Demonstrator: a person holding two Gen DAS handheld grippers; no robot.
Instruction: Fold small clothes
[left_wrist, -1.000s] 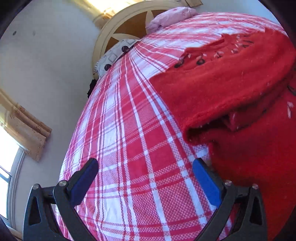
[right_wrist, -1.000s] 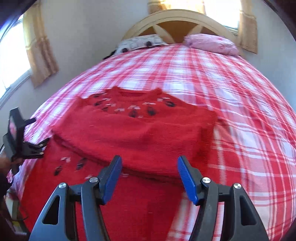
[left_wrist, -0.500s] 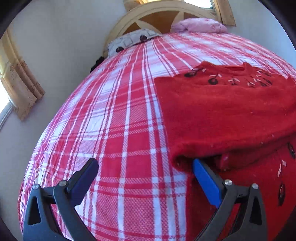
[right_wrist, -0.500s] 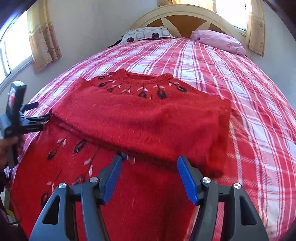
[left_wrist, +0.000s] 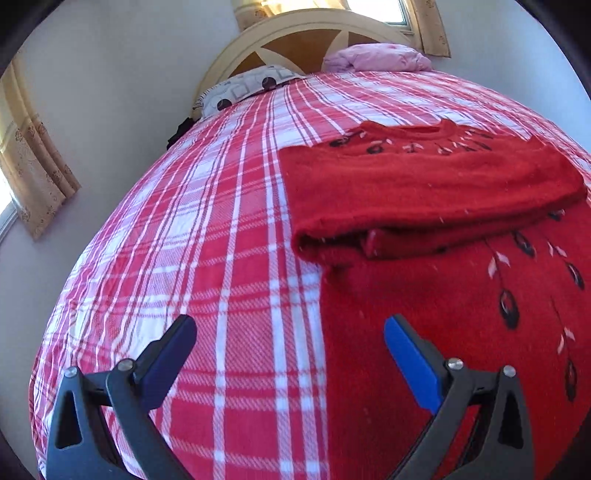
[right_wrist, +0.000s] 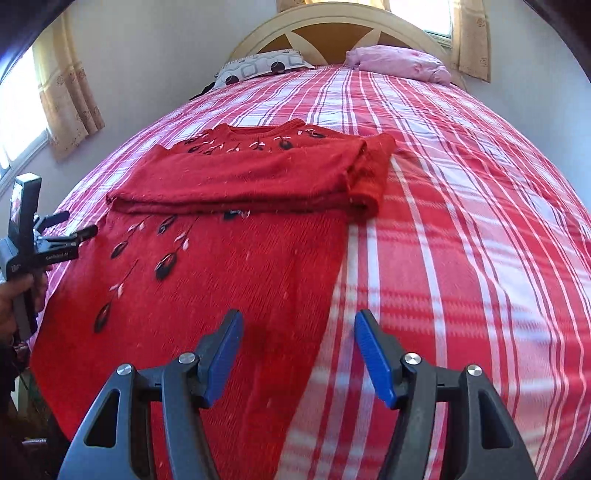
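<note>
A red knitted sweater (right_wrist: 236, 266) with dark leaf embroidery lies flat on the red-and-white plaid bed (right_wrist: 461, 229). Its sleeves are folded across the chest into a thick band (right_wrist: 251, 177) below the collar. In the left wrist view the same sweater (left_wrist: 461, 314) fills the right side, with the folded band (left_wrist: 424, 192) above. My left gripper (left_wrist: 290, 330) is open, hovering over the sweater's left side edge near the hem. My right gripper (right_wrist: 298, 325) is open above the sweater's right side edge, nothing between the pads. The left gripper (right_wrist: 74, 230) also shows at the far left, held by a hand (right_wrist: 14, 295).
A patterned pillow (right_wrist: 258, 66) and a pink pillow (right_wrist: 399, 62) lie against the cream headboard (right_wrist: 343, 26). Curtained windows (right_wrist: 62, 88) flank the bed. Bare plaid bedspread (left_wrist: 192, 258) stretches to the left of the sweater and to its right.
Both grippers have drawn back from the folded sleeve band toward the sweater's lower part, each now over a side edge. The left view has rolled upright. Jaws stay open.
</note>
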